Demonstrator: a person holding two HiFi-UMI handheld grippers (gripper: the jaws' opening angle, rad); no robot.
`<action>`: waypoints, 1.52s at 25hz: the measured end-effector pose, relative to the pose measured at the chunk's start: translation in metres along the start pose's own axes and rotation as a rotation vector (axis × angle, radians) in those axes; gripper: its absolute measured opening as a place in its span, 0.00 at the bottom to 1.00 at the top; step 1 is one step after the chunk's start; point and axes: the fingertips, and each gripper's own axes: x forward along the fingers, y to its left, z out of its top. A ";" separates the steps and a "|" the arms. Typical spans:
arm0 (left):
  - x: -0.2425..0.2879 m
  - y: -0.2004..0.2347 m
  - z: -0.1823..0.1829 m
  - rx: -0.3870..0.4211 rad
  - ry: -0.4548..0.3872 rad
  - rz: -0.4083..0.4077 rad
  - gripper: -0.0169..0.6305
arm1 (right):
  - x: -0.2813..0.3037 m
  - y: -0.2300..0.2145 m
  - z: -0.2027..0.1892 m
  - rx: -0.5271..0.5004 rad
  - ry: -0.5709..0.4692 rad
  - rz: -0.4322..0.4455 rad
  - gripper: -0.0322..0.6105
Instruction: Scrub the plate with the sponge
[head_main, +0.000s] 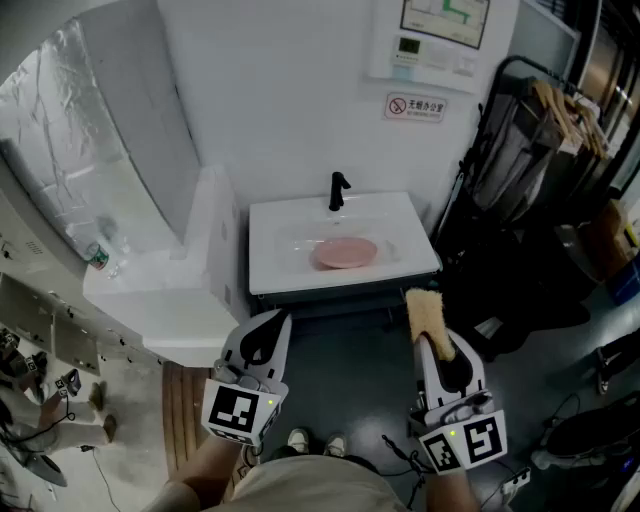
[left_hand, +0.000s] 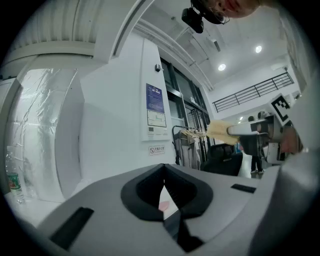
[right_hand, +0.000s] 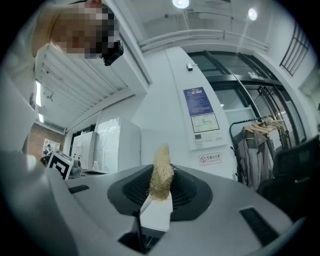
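The round pink plate (head_main: 346, 252) is lying flat in the basin of a white rectangular sink (head_main: 290, 265). It's out ahead of both hand-held grippers, roughly between their lines and well apart from either. The sink's front rim sits between them and the plate.

The yellowish, stringy fibre sponge (head_main: 425, 312) isn't near the plate at all. It's clamped in the right hand-held gripper (head_main: 437, 348), and the right gripper view shows the sponge (right_hand: 161, 172) pinched edge-on with its end poking out past the tips. The left hand-held gripper (head_main: 268, 330) has its jaws pressed together with nothing in them.

A black tap (head_main: 338, 190) stands beyond the plate at the back rim. Ahead of the left hand-held gripper there's a big white cabinet block (head_main: 205, 250) right beside the sink. Off to the right of the right hand-held gripper is a black clothes rack (head_main: 520, 130) with hangers. A small red-and-white sign (head_main: 415, 106) hangs on the wall past the tap.
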 end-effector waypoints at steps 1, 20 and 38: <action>0.001 -0.002 -0.001 -0.004 0.005 -0.001 0.04 | -0.001 -0.001 0.001 0.004 -0.002 0.003 0.19; 0.013 -0.055 -0.008 0.031 0.047 0.031 0.04 | -0.026 -0.042 -0.019 0.031 0.011 0.065 0.19; 0.090 -0.021 -0.044 0.038 0.086 0.018 0.04 | 0.047 -0.082 -0.059 0.029 0.087 0.083 0.19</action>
